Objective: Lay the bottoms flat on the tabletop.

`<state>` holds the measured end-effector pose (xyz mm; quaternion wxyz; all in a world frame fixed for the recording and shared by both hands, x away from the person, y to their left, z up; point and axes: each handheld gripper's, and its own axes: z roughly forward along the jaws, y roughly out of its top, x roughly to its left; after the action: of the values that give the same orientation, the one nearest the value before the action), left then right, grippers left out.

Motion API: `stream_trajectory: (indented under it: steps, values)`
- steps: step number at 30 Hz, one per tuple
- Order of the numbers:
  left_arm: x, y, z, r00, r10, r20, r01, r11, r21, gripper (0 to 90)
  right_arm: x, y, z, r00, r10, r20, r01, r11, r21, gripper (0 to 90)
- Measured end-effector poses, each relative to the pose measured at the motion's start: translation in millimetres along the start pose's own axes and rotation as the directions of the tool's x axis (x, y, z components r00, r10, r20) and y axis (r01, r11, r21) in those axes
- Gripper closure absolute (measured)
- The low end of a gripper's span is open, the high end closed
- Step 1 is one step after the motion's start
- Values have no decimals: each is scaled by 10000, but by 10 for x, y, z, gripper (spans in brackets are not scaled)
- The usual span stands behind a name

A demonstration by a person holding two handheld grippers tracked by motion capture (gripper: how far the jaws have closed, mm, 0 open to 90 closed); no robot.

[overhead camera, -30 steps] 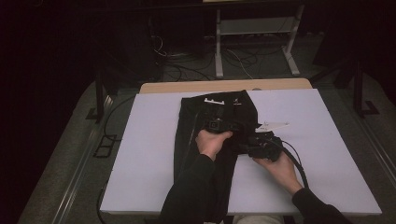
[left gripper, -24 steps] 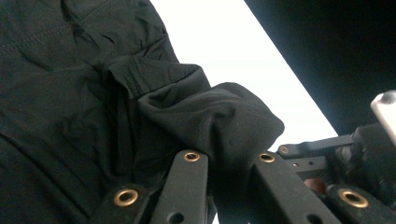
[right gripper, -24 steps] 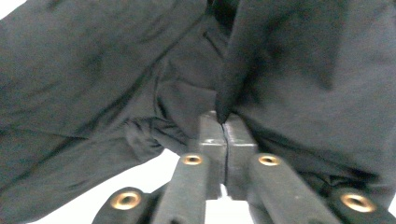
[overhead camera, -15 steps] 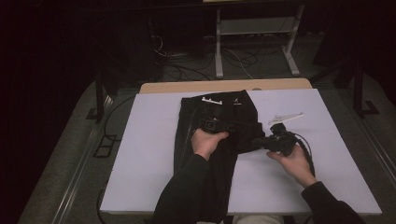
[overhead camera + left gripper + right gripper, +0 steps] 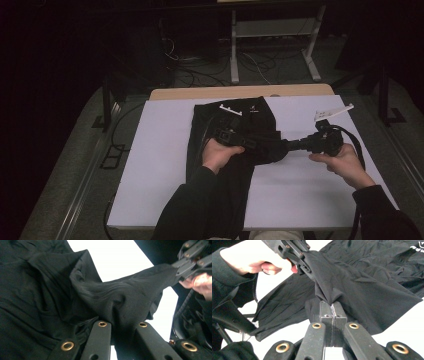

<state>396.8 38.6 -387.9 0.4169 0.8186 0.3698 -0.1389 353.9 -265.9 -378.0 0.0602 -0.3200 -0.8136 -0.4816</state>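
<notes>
White surface (image 5: 165,165) carries the black knit garment (image 5: 225,200), lying lengthwise between both sets of fingers. Right gripper (image 5: 332,308): fingers pressed together, pinching a fold of the cloth drawn taut sideways. Left gripper (image 5: 122,326): fingers closed on bunched cloth near the garment's middle. To do this well, hold the left pinch firm and pull level, no jerks. Right gripper view shows the pinch seam; high view shows the white tag (image 5: 231,108) beyond the left fingers.

Dim room, white-topped table (image 5: 165,165)
</notes>
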Motion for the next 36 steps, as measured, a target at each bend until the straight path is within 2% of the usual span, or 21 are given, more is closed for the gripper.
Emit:
stream_trajectory:
  steps: [6, 8, 9, 10, 12, 13, 15, 16, 17, 18, 19, 20, 21, 22, 25, 26, 30, 32, 33, 34, 36]
  values:
    - [-125, -43, 23, 9987, 444, 266, -457, 9977, 502, 868, 38, 22, -73, 9991, -209, -374, 227, 9986, 468, 891]
    - [-244, -128, 35, 9963, 762, 410, -795, 9930, 878, 868, 76, -40, -136, 9978, -274, -610, 318, 9969, 715, 891]
    - [-244, -128, 35, 9963, 762, 410, -795, 9930, 878, 869, 76, -40, -136, 9978, -274, -610, 318, 9969, 715, 891]
    - [-329, -197, 37, 9941, 961, 500, -1011, 9890, 1081, 868, 110, -104, -179, 9963, -336, -787, 409, 9949, 921, 891]
    - [-369, -233, 40, 9929, 1054, 552, -1114, 9866, 1191, 868, 132, -138, -196, 9954, -406, -865, 497, 9932, 1051, 891]
    - [-448, -318, 54, 9902, 1207, 707, -1295, 9821, 1371, 868, 189, -218, -222, 9919, -529, -1158, 693, 9874, 1425, 891]
    - [-488, -366, 70, 9894, 1222, 779, -1328, 9799, 1488, 868, 209, -244, -225, 9910, -534, -1226, 724, 9851, 1562, 891]
    - [-556, -472, 109, 9871, 1340, 875, -1475, 9738, 1731, 868, 261, -319, -220, 9879, -577, -1440, 854, 9773, 1940, 891]
    - [-556, -472, 109, 9871, 1340, 875, -1475, 9738, 1731, 868, 261, -319, -220, 9879, -577, -1440, 854, 9773, 1940, 891]
    - [-603, -584, 155, 9852, 1372, 1024, -1556, 9673, 2005, 868, 295, -373, -208, 9852, -654, -1586, 995, 9710, 2175, 891]
    - [-603, -584, 155, 9852, 1372, 1024, -1556, 9673, 2005, 868, 295, -373, -208, 9852, -654, -1586, 995, 9710, 2175, 891]
    - [-629, -692, 201, 9845, 1339, 1128, -1565, 9619, 2240, 868, 334, -435, -192, 9813, -640, -1813, 1068, 9656, 2371, 890]
    - [-629, -692, 201, 9845, 1339, 1128, -1565, 9619, 2240, 868, 334, -435, -192, 9813, -640, -1813, 1068, 9656, 2371, 890]
    - [-634, -754, 227, 9843, 1301, 1190, -1547, 9610, 2293, 868, 362, -486, -174, 9778, -682, -1980, 1189, 9592, 2566, 890]
    - [-647, -872, 297, 9844, 1236, 1255, -1513, 9581, 2432, 867, 375, -531, -160, 9754, -643, -2109, 1211, 9554, 2692, 891]
    - [-650, -935, 345, 9840, 1187, 1330, -1486, 9583, 2442, 866, 390, -597, -144, 9713, -665, -2284, 1314, 9503, 2824, 890]
    - [-668, -975, 424, 9832, 1328, 1254, -1607, 9552, 2483, 863, 386, -680, -147, 9711, -513, -2331, 1206, 9483, 2936, 890]
    - [-693, -968, 481, 9807, 1429, 1334, -1734, 9509, 2564, 863, 353, -774, -171, 9702, -227, -2411, 940, 9528, 2886, 890]
    - [-712, -958, 507, 9798, 1508, 1311, -1808, 9487, 2595, 863, 353, -774, -171, 9702, -227, -2411, 940, 9528, 2886, 890]
    - [-755, -935, 558, 9770, 1704, 1284, -2000, 9410, 2729, 861, 340, -832, -173, 9706, -103, -2405, 840, 9507, 2984, 890]
    - [-798, -912, 590, 9741, 1829, 1331, -2139, 9362, 2789, 859, 330, -877, -184, 9720, 0, -2352, 744, 9486, 3077, 889]
